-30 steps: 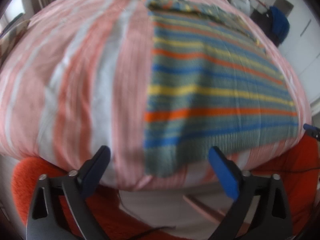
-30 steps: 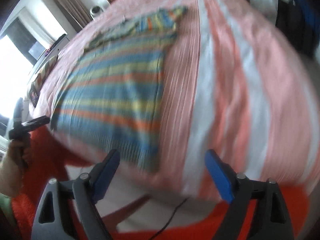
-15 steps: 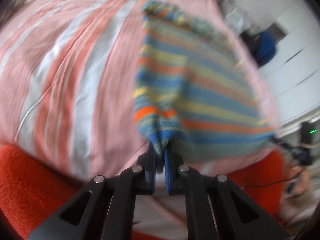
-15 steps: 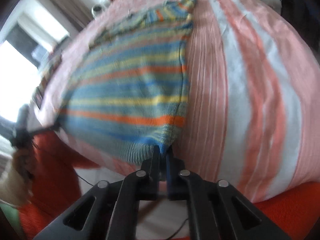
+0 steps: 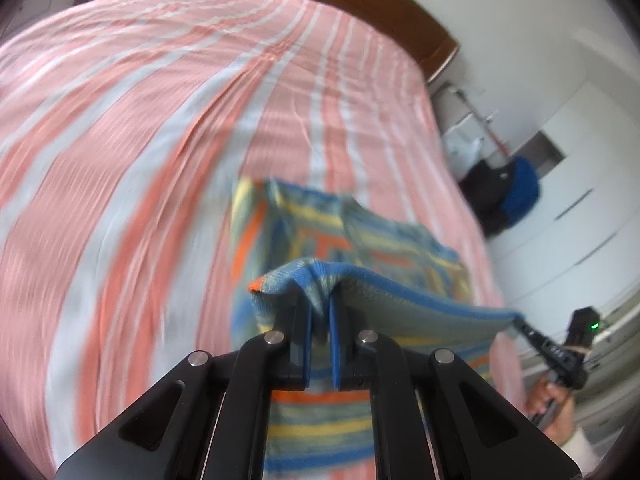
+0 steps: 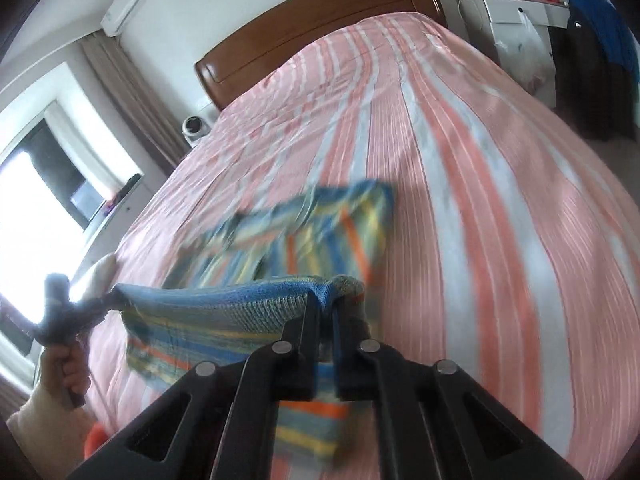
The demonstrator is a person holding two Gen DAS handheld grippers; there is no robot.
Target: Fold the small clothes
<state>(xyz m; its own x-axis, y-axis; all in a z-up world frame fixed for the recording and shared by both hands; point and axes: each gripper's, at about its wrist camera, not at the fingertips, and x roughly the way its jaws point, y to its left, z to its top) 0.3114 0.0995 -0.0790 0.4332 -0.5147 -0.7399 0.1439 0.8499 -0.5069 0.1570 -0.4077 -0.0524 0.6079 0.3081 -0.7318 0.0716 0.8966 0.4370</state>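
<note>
A striped knit garment (image 5: 384, 248) in blue, yellow, orange and grey lies on the pink-and-white striped bed (image 5: 160, 120). My left gripper (image 5: 320, 316) is shut on the garment's left hem corner and holds it raised above the bed. My right gripper (image 6: 326, 312) is shut on the right hem corner of the garment (image 6: 312, 248). The blue hem stretches taut between the two grippers, lifted over the rest of the garment. The right gripper shows in the left wrist view (image 5: 524, 326), and the left gripper in the right wrist view (image 6: 108, 296).
A wooden headboard (image 6: 320, 20) stands at the far end of the bed. A white bedside unit with a plastic bag (image 6: 516, 36) and dark clothes (image 6: 592, 40) stand to the right. A window (image 6: 40, 200) is on the left.
Both grippers closed on the hem corners a second ago and have since lifted the hem and carried it forward over the garment toward the headboard.
</note>
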